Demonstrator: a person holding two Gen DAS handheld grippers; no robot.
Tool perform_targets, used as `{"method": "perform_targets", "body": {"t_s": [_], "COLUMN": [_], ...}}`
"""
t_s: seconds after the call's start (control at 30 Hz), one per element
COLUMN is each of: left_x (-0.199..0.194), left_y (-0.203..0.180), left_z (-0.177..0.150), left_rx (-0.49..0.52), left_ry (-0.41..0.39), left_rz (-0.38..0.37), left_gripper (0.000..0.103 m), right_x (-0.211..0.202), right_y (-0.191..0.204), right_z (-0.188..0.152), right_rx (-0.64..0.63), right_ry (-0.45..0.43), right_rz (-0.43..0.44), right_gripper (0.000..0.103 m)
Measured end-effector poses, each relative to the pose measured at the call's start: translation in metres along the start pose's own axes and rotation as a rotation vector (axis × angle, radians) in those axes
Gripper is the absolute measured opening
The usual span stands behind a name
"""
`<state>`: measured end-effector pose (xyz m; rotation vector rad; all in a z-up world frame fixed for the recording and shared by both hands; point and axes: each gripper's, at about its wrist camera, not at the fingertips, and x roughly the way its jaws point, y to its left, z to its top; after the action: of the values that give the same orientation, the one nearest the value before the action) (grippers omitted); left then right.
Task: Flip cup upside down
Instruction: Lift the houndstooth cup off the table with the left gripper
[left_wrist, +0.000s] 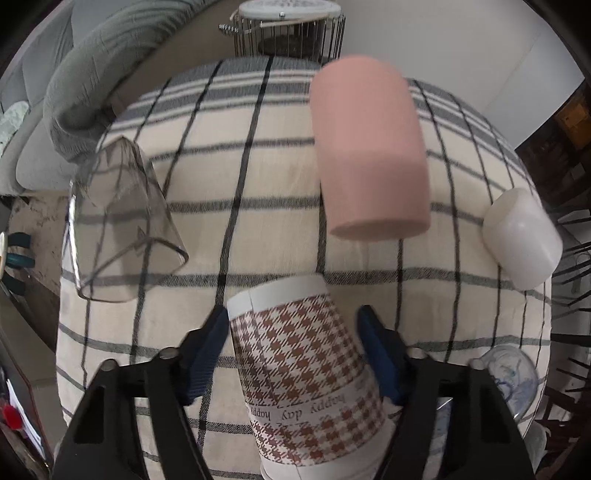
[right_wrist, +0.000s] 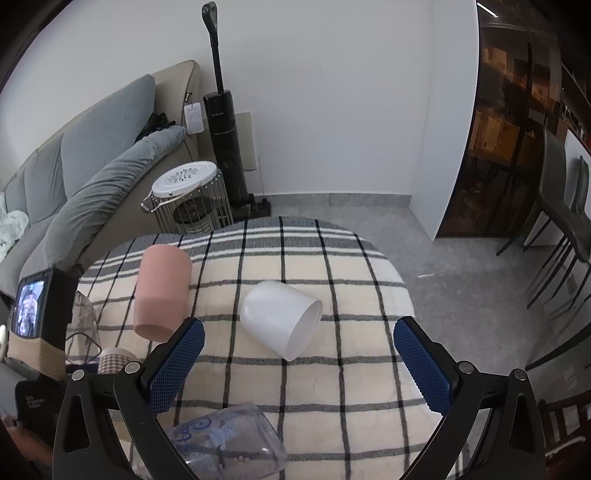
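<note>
1. Your left gripper is reaching around the brown houndstooth paper cup; its blue pads are sitting just beside the cup's walls, and you cannot tell whether they are pressing it.
2. That cup is tilting between the pads, its lettering reading upside down, above the checked cloth on the desk.
3. Your right gripper is spreading wide and gripping nothing, hanging over a clear printed plastic cup lying on its side.
4. Beyond it, a white plastic cup is lying on its side.
5. Farther off, a pink matte cup is standing mouth down, with a clear glass cup well to its left.
</note>
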<state>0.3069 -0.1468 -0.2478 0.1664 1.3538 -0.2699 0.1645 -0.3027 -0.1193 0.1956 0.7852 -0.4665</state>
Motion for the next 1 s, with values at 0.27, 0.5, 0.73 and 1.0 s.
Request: {"method": "perform_targets", "body": {"t_s": [0.27,0.5,0.73,1.0], "left_x": [-0.011,-0.052,-0.084,-0.069], "left_y": [-0.001,0.002,0.007,-0.021], "left_z": [-0.008,-0.035,-0.098,-0.171], "left_rx": [0.020,0.050,0.072,0.152], "left_ry": [-0.048,-0.072,-0.034,0.068], "left_rz": [0.012,0.018,0.006,-0.035], "left_gripper": [0.059,0.059,0.059,0.059], "right_x": [-0.004,-0.037,-0.082,-0.112], "right_y": [-0.003,0.000,0.001,-0.017], "right_z": [-0.003,-0.004,-0.020,-0.069], "right_rx": [0.007,0.002,-0.001,-0.004], "right_ry": [0.009,-0.020,-0.044,0.003], "right_rz": [-0.001,0.005,0.027,-0.001], "right_gripper": [0.103,0.103,0.103,0.103]}}
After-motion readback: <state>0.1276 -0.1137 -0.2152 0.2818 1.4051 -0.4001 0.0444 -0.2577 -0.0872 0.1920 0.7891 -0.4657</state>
